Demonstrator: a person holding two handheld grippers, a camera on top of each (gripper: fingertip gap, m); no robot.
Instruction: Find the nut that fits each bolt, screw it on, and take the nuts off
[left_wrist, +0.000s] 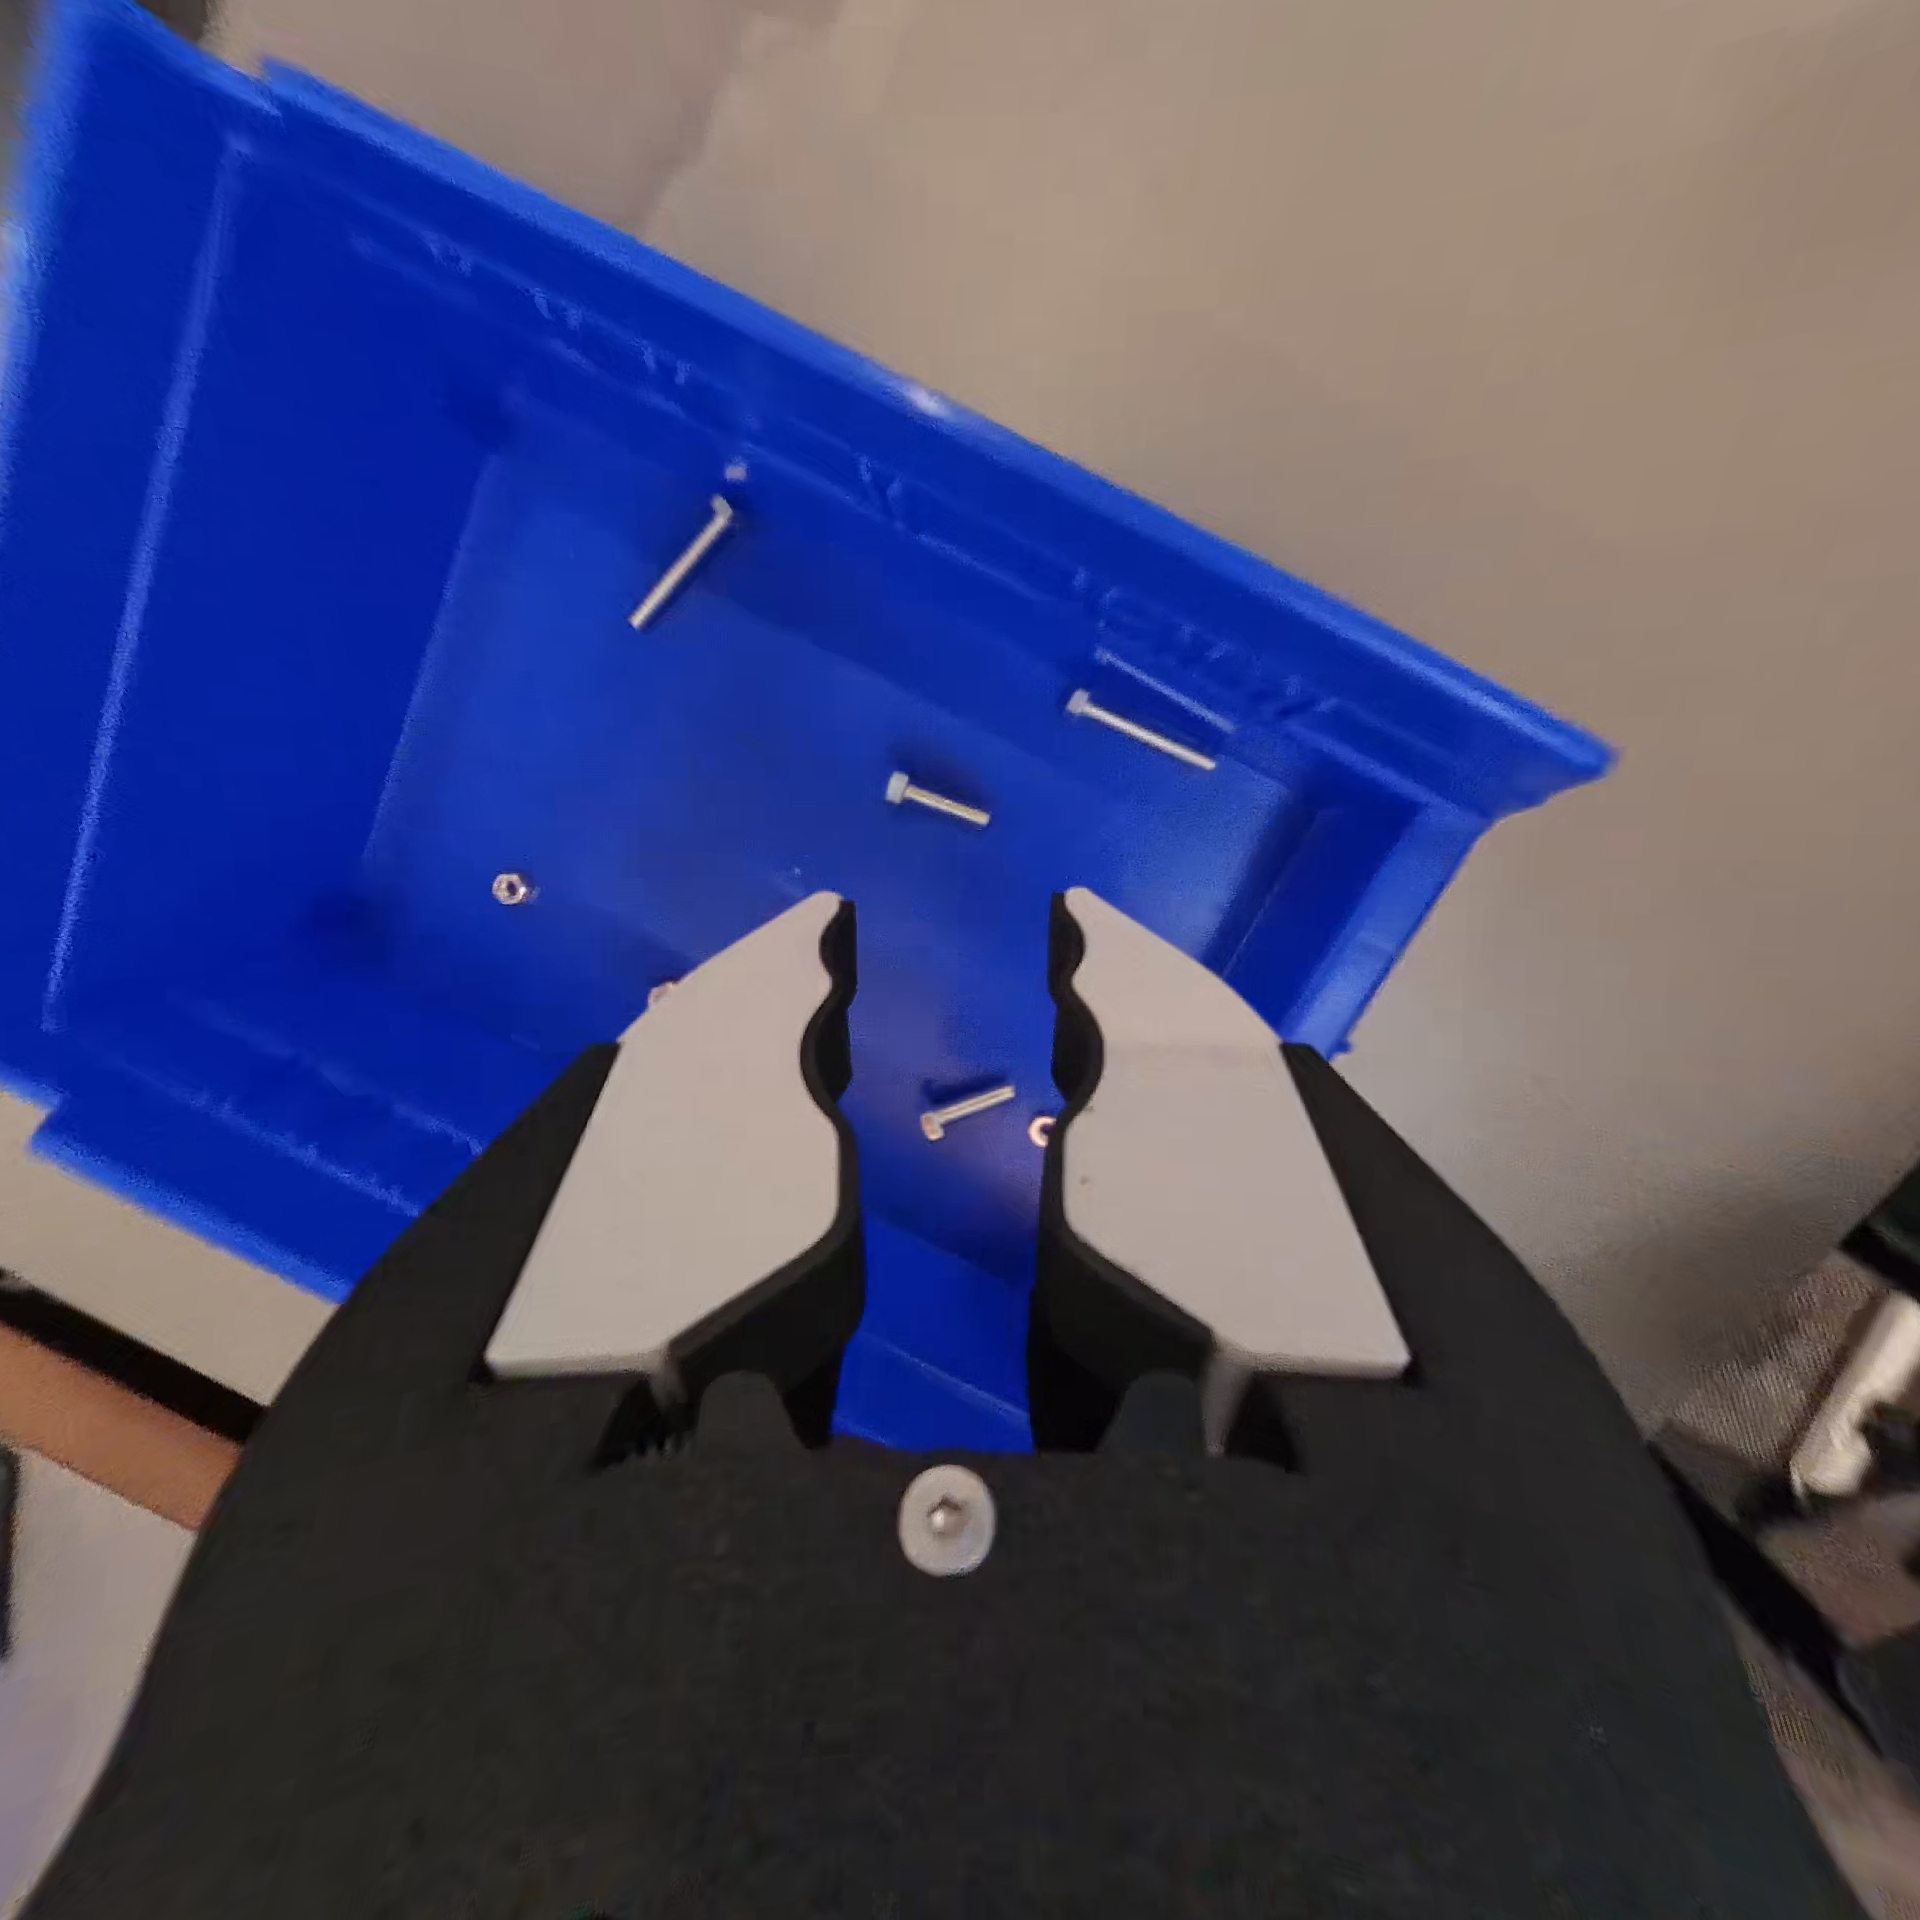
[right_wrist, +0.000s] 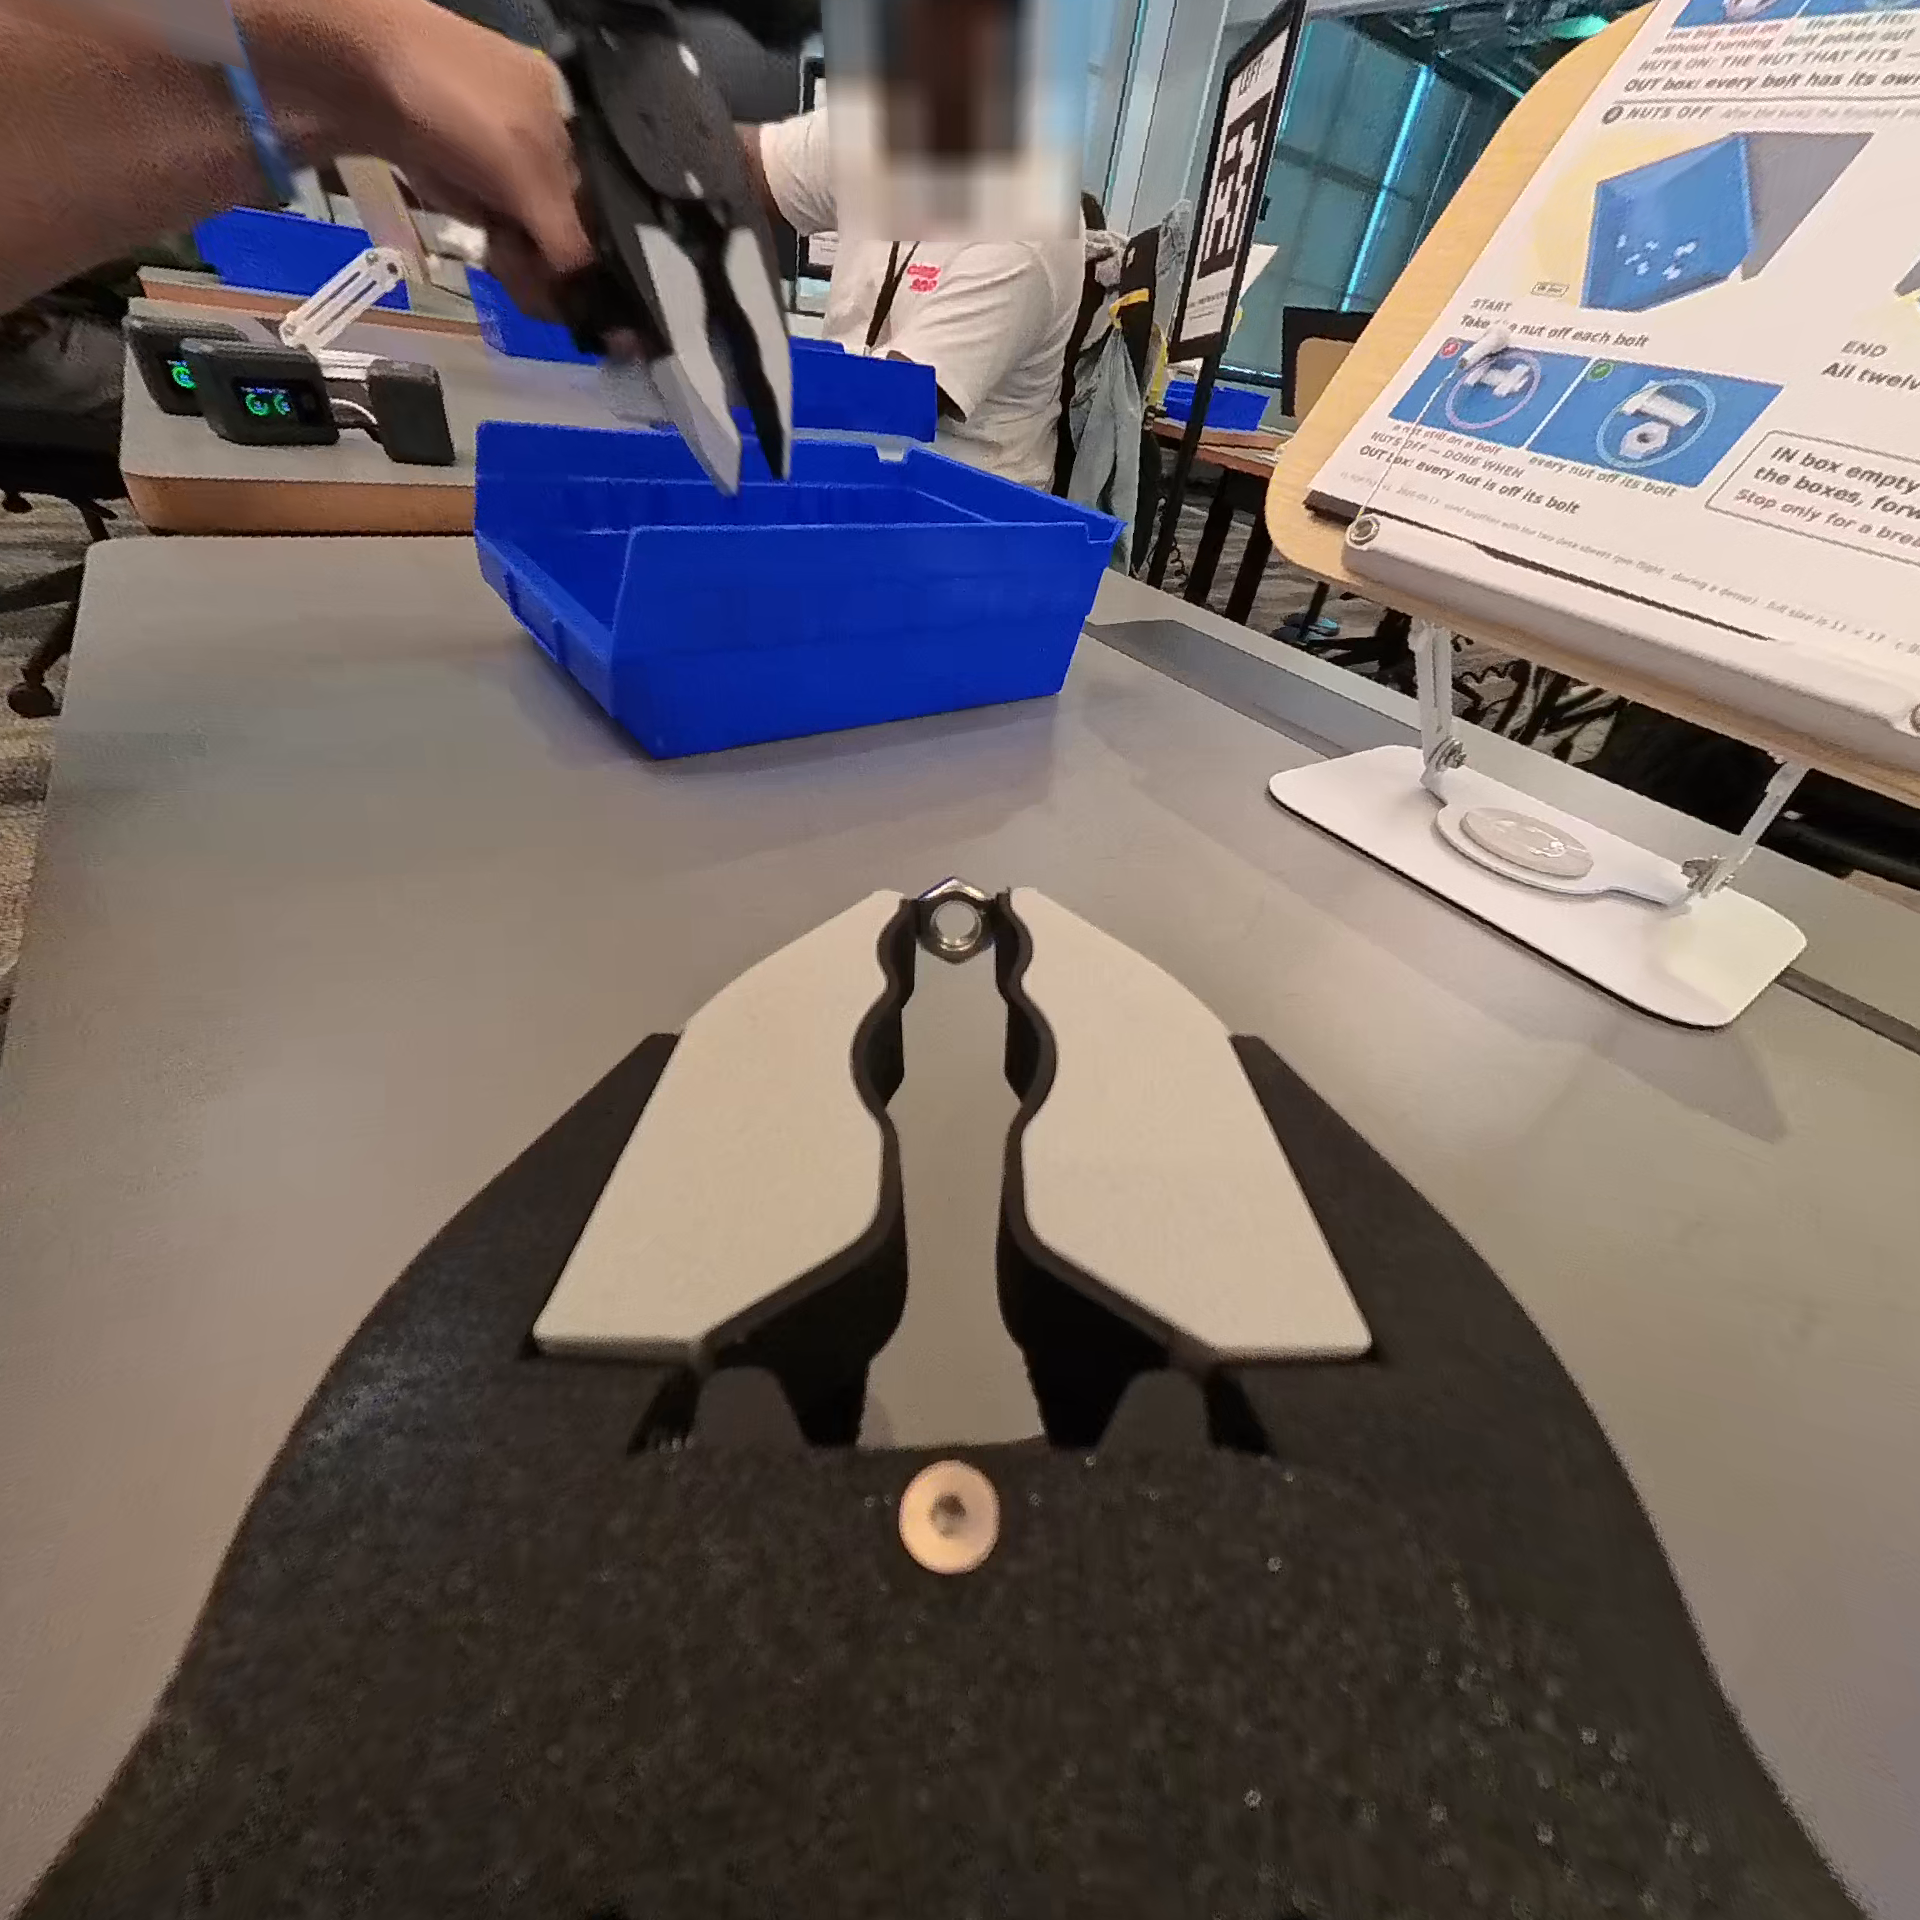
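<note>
Matching step. Right gripper clenched on a hex nut above the grey table. Left gripper released, over the blue bin holding 4 bolts; nearest short bolt next needs grasping.

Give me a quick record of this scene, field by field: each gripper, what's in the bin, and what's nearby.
left gripper: open, empty, above the blue bin
right gripper: shut on a nut, over the grey table
bin contents: four bolts, including a long bolt, and a loose nut
nearby: instruction sheet on a white stand
</note>
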